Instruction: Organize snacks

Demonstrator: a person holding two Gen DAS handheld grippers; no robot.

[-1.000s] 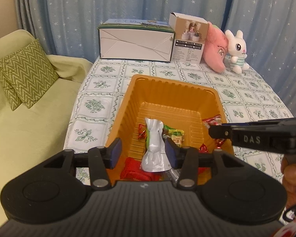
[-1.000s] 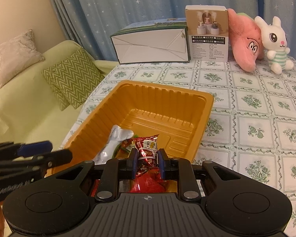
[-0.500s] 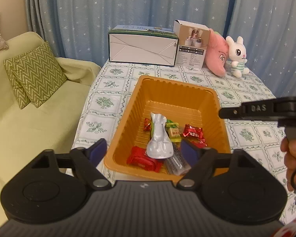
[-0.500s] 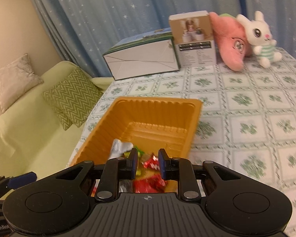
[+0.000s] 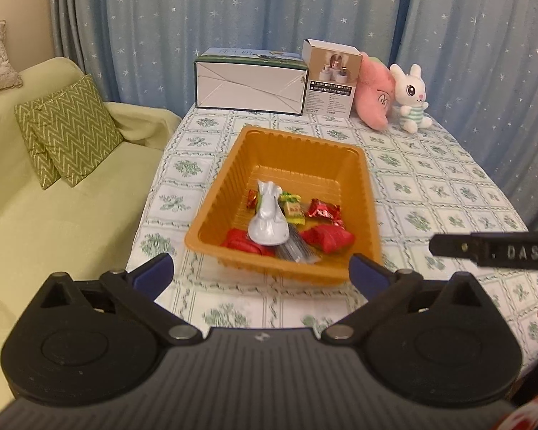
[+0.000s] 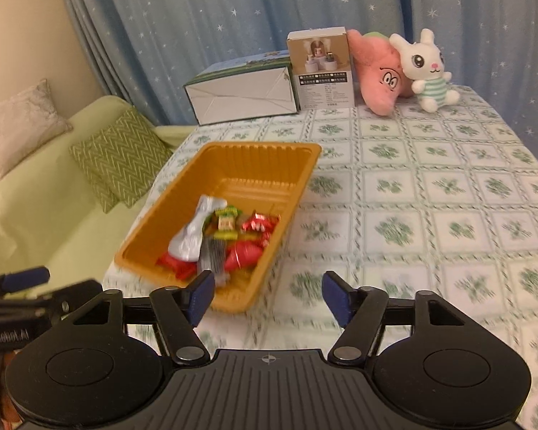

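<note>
Orange tray (image 5: 297, 152) of snacks (image 5: 269, 220) lies beyond both grippers' spread fingers (image 5: 154, 275), seemingly untouched.

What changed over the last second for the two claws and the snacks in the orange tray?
The left claw let go of the silver pouch, opened wide and backed out of the orange tray. The right claw released the red candy, opened and pulled back too. Both are now empty, short of the tray. The tray, the boxes and the plush toys stayed where they were.
</note>
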